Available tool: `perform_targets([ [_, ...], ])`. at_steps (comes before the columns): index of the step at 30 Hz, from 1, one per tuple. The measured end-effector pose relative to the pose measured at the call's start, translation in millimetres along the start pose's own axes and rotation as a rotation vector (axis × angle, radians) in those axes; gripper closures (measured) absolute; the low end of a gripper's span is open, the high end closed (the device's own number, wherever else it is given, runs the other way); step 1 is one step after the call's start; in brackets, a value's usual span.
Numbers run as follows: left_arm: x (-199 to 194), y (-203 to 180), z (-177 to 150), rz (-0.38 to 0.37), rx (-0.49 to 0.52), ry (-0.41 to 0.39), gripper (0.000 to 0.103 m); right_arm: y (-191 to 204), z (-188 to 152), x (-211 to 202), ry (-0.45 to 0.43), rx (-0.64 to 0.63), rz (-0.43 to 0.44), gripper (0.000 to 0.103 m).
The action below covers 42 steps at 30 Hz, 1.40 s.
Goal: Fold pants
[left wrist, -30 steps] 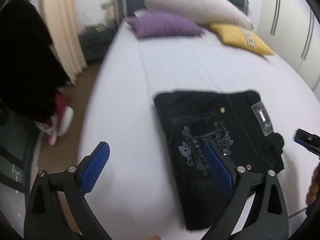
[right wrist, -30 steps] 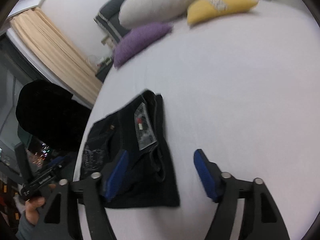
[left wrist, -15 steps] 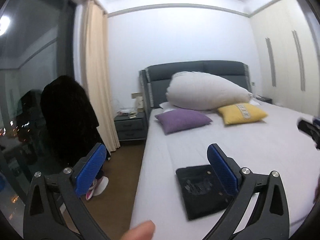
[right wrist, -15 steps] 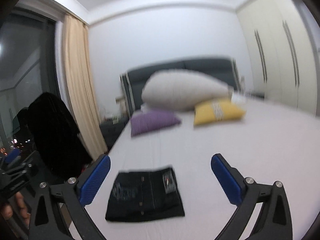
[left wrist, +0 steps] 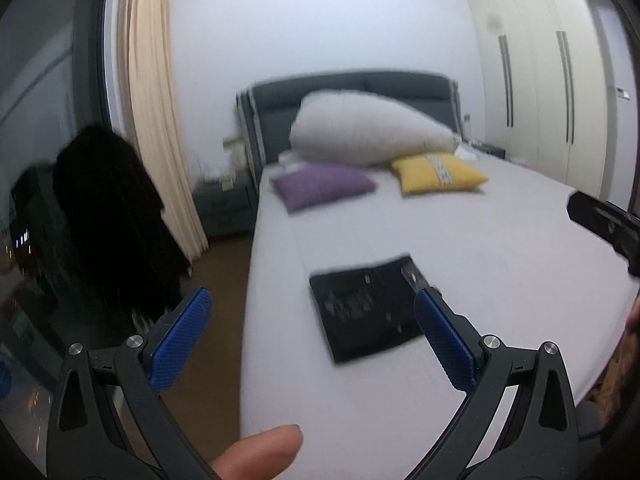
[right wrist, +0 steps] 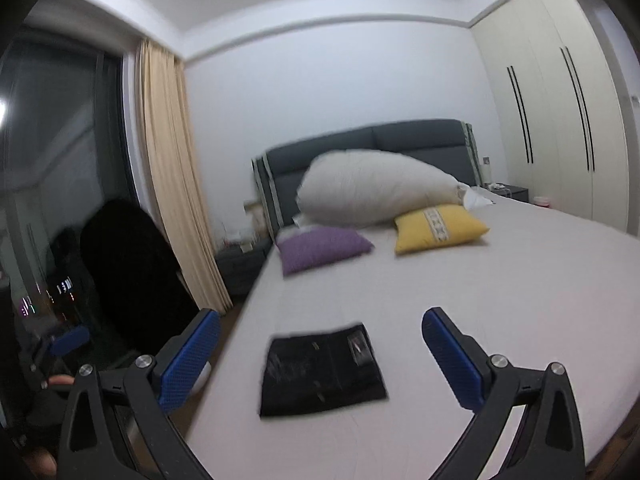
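The left claw [left wrist: 308, 332] stands wide apart with nothing between its blue pads, held back from the bed [left wrist: 500, 240]. The pants [left wrist: 366, 308] lie near the bed's left edge as a compact dark rectangle, flat and squared, free of either claw. The right claw [right wrist: 320, 354] is likewise spread fully and empty, with the pants [right wrist: 320, 368] showing between its pads only because they lie beyond it. By my reading the folding is done, and little is left beyond perhaps tidying an edge. Compared with a second ago, both claws have pulled up and away from the pants, which looked large and close then; the right claw's jaws have just been opening, with nothing between them.
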State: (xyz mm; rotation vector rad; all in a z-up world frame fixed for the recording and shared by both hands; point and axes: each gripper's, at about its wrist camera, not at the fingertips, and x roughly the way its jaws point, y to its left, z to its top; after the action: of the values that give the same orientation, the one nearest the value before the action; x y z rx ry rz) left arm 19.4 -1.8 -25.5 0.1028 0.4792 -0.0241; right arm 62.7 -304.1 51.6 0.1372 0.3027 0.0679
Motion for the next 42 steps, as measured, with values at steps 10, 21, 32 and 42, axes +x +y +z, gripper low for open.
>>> perform_targets([
  [10,30.5,-7.9,-33.3,-0.025,-0.081,0.155,0.0,10.7,-28.9,4.6,0.112,-0.037,-0.061,0.0],
  [21,73.6,4.1,-43.0,-0.018,-0.123,0.212,0.0,8.1,-41.9,21.4,0.218,-0.022,-0.097,0.0],
  [32,95.5,9.1,-46.9,-0.017,-0.138,0.245,0.0,11.2,-47.5,26.1,0.255,-0.038,-0.098,0.0],
  [42,105.2,7.5,-49.9,-0.015,-0.138,0.259,0.0,8.8,-48.9,31.7,0.276,-0.033,-0.095,0.0],
])
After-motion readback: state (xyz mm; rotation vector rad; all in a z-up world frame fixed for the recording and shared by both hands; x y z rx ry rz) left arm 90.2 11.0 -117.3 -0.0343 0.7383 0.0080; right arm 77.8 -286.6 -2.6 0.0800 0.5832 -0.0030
